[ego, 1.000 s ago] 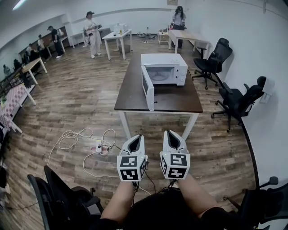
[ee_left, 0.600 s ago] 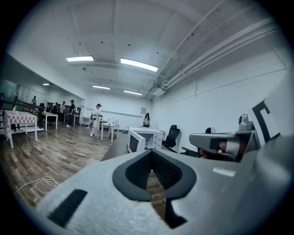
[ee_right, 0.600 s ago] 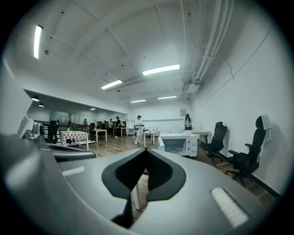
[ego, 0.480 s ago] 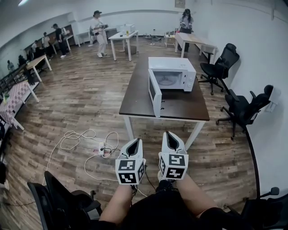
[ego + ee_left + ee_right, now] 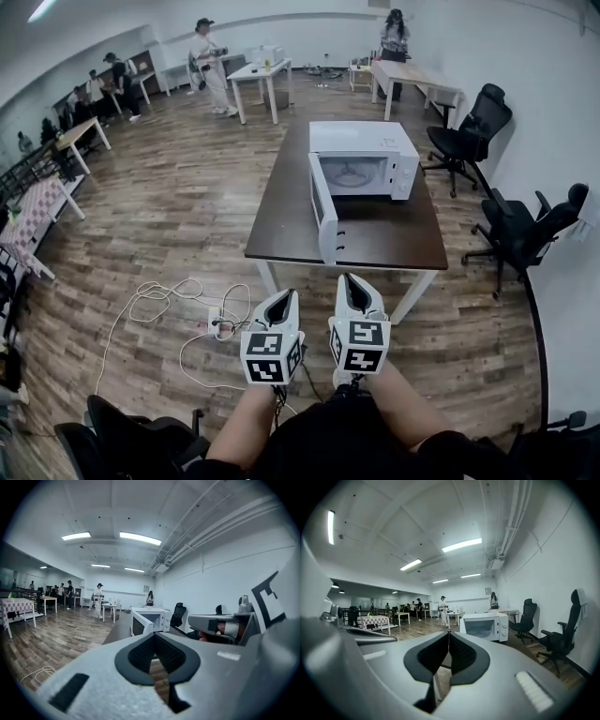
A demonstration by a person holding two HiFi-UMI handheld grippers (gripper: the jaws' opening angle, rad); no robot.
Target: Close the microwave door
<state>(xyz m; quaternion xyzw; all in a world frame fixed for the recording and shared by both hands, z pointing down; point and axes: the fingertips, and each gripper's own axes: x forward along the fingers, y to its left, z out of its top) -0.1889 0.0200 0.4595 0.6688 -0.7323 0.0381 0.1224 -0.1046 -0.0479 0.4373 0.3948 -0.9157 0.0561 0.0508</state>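
The microwave (image 5: 361,159) sits on the dark desk (image 5: 281,220) with its door (image 5: 324,211) swung out toward me, hinged on the left. My left claw (image 5: 283,302) and right claw (image 5: 354,289) hang side by side, well short of the desk, both pressed together and empty, which I judge suits pushing a door rather than gripping it

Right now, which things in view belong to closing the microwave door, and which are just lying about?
Job: white microwave, its open door, the dark table under it, left gripper and right gripper, both shut and empty.
Lying about: white cables, black office chairs, far white table.
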